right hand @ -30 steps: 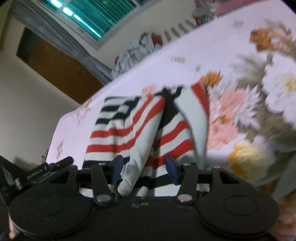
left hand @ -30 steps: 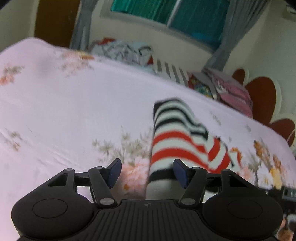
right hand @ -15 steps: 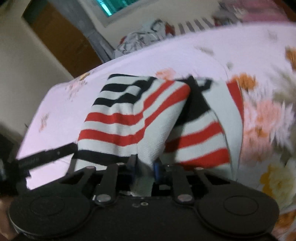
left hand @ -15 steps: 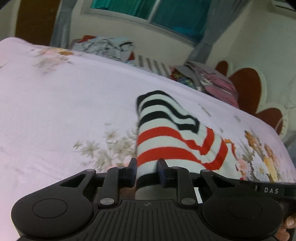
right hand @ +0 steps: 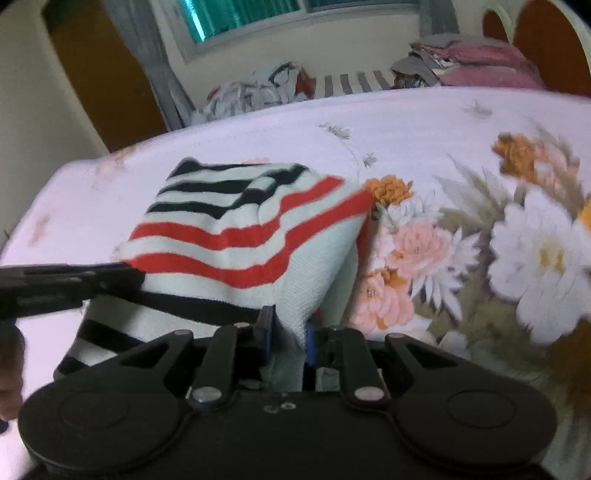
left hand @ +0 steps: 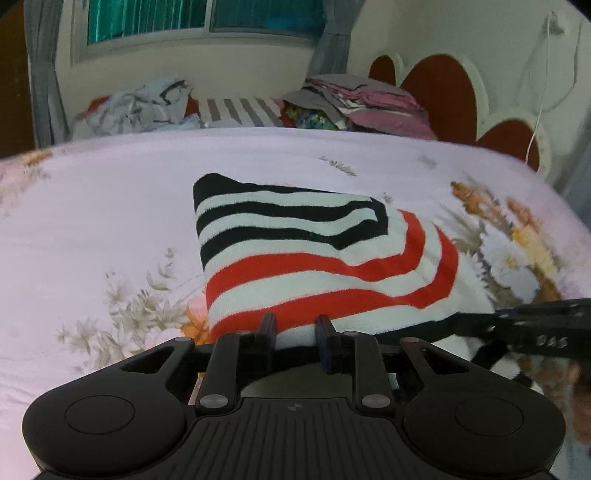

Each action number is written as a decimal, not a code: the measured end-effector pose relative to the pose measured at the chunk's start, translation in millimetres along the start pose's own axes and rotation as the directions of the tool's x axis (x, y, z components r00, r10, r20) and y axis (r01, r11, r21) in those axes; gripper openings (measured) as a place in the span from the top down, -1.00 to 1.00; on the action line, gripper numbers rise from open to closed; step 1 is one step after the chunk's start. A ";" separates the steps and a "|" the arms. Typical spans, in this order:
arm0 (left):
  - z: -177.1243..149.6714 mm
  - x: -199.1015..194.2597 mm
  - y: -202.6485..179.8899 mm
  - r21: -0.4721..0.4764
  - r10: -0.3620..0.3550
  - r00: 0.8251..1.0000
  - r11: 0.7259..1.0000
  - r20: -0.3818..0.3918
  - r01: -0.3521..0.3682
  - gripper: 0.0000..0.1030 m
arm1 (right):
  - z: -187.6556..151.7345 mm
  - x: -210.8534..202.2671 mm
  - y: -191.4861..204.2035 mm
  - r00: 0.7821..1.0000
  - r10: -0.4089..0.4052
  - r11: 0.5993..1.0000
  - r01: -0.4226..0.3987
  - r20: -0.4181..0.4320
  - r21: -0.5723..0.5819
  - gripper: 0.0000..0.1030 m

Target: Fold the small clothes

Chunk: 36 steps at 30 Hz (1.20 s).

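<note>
A small knitted garment (left hand: 314,258) with black, red and white stripes lies on the floral bedsheet (left hand: 92,221). It is stretched wide, with its near edge lifted. In the left wrist view my left gripper (left hand: 295,328) is shut on the left part of that near edge. In the right wrist view the garment (right hand: 240,229) rises toward my right gripper (right hand: 290,328), which is shut on a bunched white corner of it. Each view shows the other gripper's fingers (left hand: 517,321) (right hand: 74,280) reaching in from the side. The cloth under the jaws is hidden.
Crumpled clothes (left hand: 136,107) and a stack of folded pink and grey clothes (left hand: 369,103) sit at the bed's far edge below a window (left hand: 199,18). A red and cream headboard (left hand: 439,85) stands far right. A brown door (right hand: 99,74) is at the left.
Both grippers went from open to shut on the garment's near edge. The left one then moved away sideways, and the narrow bunched garment is now spread wide between the two.
</note>
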<state>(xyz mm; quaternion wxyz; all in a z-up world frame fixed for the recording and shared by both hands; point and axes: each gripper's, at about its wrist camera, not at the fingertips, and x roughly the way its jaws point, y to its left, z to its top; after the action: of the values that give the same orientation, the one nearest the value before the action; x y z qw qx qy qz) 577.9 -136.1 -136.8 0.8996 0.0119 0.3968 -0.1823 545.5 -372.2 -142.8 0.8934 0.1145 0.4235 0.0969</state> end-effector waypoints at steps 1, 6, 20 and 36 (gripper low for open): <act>0.6 -1.9 -0.8 0.008 0.008 1.000 1.000 -0.002 -0.008 0.52 | 1.4 0.3 -0.9 1.000 0.009 1.000 -0.009 -0.006 0.010 0.66; 10.2 -11.8 3.6 -0.010 -0.005 1.000 1.000 0.002 0.005 0.52 | 10.5 -8.3 -16.7 0.999 0.033 0.996 -0.036 0.030 0.077 0.42; 14.5 -3.0 -16.4 0.114 0.057 0.998 0.992 -0.040 -0.052 0.53 | 43.8 29.9 -18.8 0.992 -0.119 0.992 0.116 -0.052 -0.059 0.71; -49.2 -51.8 -23.3 0.072 0.041 0.999 0.997 -0.031 -0.038 0.53 | -29.5 -32.3 12.6 0.993 -0.075 0.968 0.050 -0.094 -0.244 0.96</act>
<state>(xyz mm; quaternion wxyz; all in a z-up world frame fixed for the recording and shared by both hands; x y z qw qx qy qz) 503.1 -133.1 -130.4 0.8955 0.0548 0.4042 -0.1783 501.4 -365.3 -133.6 0.8803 -0.0136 0.4574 0.1252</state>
